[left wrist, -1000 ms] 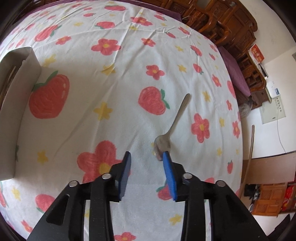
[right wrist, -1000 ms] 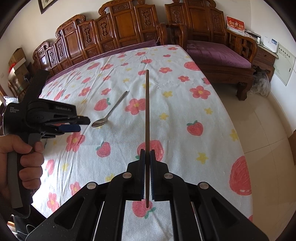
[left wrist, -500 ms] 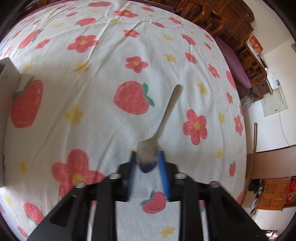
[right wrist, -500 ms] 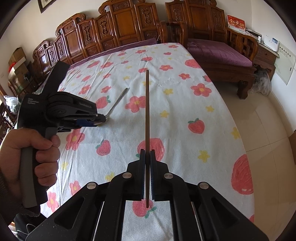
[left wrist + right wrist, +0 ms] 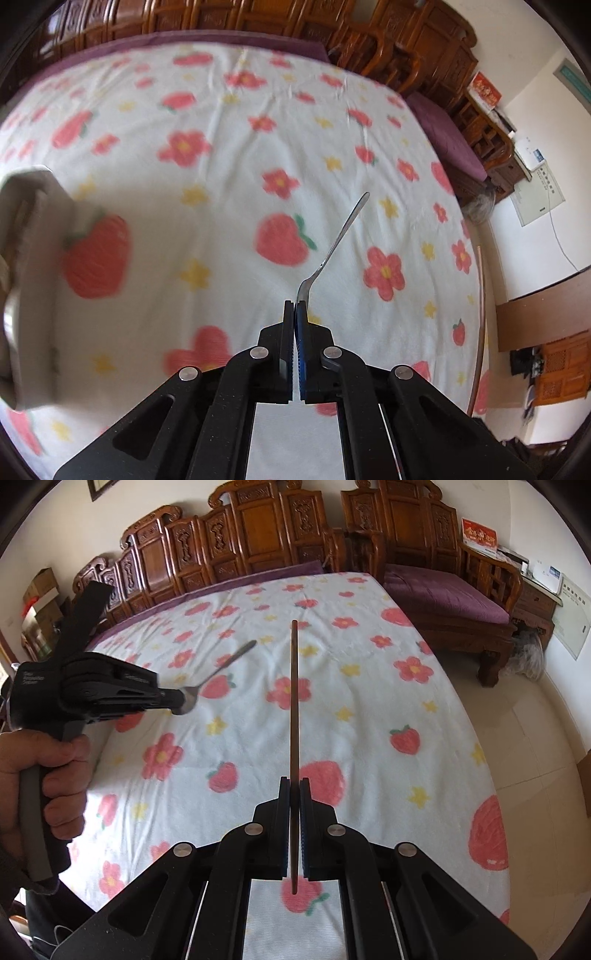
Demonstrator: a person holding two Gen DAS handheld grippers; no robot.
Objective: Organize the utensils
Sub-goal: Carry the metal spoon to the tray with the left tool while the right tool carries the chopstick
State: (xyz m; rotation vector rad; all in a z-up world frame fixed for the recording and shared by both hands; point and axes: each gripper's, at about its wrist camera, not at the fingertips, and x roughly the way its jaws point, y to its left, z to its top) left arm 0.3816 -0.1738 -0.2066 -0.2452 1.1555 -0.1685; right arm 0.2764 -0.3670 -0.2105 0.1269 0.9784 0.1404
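Left gripper (image 5: 295,308) clenched on spoon (image 5: 334,245) at the bowel end, handle projecting forward and up to the right, clear of cloth (image 5: 229,229). Right gripper (image 5: 294,786) clamped on chopstick (image 5: 294,698), long axis straight ahead along the fingers. Box (image 5: 35,288) at far left of the left view, blurred, contents unclear. Left gripper judged nearer the box; spoon likely to travel leftward, handle leading or turned to suit the box.

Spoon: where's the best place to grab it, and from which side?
The bowl end, from behind, as the left gripper does now: it is shut on the spoon at its bowl, and the thin handle sticks out forward, clear of the cloth. Pinching nearer the neck might wobble less.
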